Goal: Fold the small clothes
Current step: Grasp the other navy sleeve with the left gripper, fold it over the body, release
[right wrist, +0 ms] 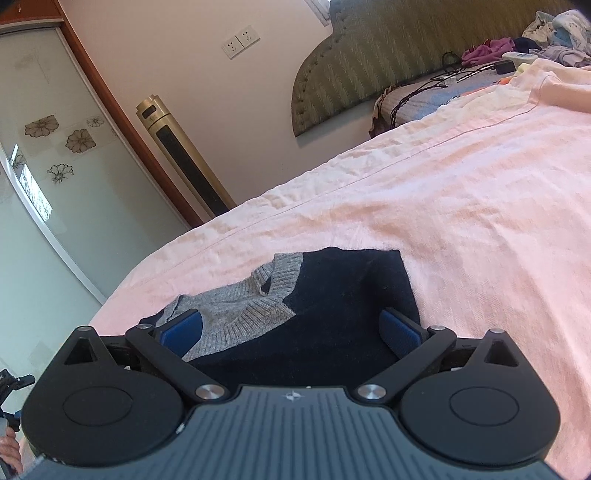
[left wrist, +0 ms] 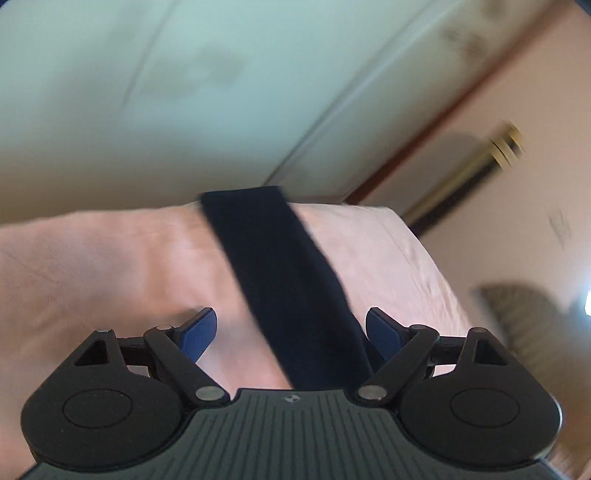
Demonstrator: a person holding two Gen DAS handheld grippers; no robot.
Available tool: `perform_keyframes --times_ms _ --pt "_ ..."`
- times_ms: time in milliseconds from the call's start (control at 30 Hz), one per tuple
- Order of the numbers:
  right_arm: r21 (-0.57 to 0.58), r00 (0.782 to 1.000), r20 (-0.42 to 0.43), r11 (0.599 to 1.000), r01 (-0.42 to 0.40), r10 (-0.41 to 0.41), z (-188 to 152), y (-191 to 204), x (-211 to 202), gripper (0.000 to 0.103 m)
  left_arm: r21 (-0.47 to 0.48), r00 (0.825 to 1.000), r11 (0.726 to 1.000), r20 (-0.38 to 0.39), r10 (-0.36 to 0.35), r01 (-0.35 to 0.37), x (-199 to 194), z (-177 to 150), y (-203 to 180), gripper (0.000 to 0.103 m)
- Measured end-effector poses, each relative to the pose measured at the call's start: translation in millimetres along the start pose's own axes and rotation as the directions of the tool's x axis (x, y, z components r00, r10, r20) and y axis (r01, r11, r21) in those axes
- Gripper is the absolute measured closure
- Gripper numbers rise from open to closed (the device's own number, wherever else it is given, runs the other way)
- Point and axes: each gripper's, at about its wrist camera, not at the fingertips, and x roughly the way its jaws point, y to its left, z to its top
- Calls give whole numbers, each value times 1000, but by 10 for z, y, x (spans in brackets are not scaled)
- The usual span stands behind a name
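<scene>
Left gripper: its jaws stood wide apart, the blue pads clear on either side, clamped on nothing.

Between the left pads: a dark navy strip of cloth ran up the middle, from the gripper's body away toward the far edge of the bed. It passed close by the right-hand pad, but whether it touched I could not tell (that whole view was smeared with blur).

Right gripper: jaws also wide apart, and no pad pressed on anything that I could see.

Sweater: a small navy knit with a grey ribbed collar lay flat on the bed, straight ahead of the right gripper. Its near part sat between the two pads, the grey collar side by the left pad, the navy side by the right.

Bed: covered in a pale pink sheet, lightly creased, with a seam line running across it beyond the sweater.

Far end of the bed: a heap of mixed clothes (pink, purple, pale blue) and some black cables lay by the green padded headboard, well apart from the sweater.

Room: a gold tower fan stood against the wall, beside a wardrobe door with flower prints; two sockets sat on the wall above.
</scene>
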Motion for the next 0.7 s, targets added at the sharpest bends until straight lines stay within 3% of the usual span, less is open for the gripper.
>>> perform_keyframes --times_ms 67,167,200,233,333,500,567,633,667,700 --pt "0 1000 1 1000 1 -1 -2 5 -1 2 -59 997 996 -31 -68 66 127 187 101 15" --pt "8 1000 4 1000 -3 3 -4 -1 -3 2 -61 996 995 -33 -83 81 247 261 69 17" --pt "9 1000 4 1000 -5 5 -3 -4 -3 1 -25 998 998 -23 -65 64 274 239 27 28" --pt "10 1000 4 1000 -6 6 -2 -7 -3 1 31 999 999 -14 -32 32 319 203 -39 46" --pt "11 1000 4 1000 -6 6 -2 -8 -3 0 184 997 981 45 62 -69 405 132 -192 78" --pt "11 1000 4 1000 -7 7 -2 -9 -5 0 300 983 938 118 144 -174 360 31 -398 99" --pt "12 1000 5 1000 -7 7 -2 -8 -5 0 361 977 917 179 113 -172 201 -111 -641 99" --pt "17 1000 7 1000 -9 9 0 -13 -7 0 453 979 884 204 22 -114 -31 -394 -961 100" --pt "20 1000 8 1000 -10 10 1 -16 -7 0 519 978 852 201 -46 -67 -198 -596 -1147 100" --pt "22 1000 10 1000 -11 11 1 -16 -6 0 600 974 800 183 -130 -6 -330 -865 -1366 101"
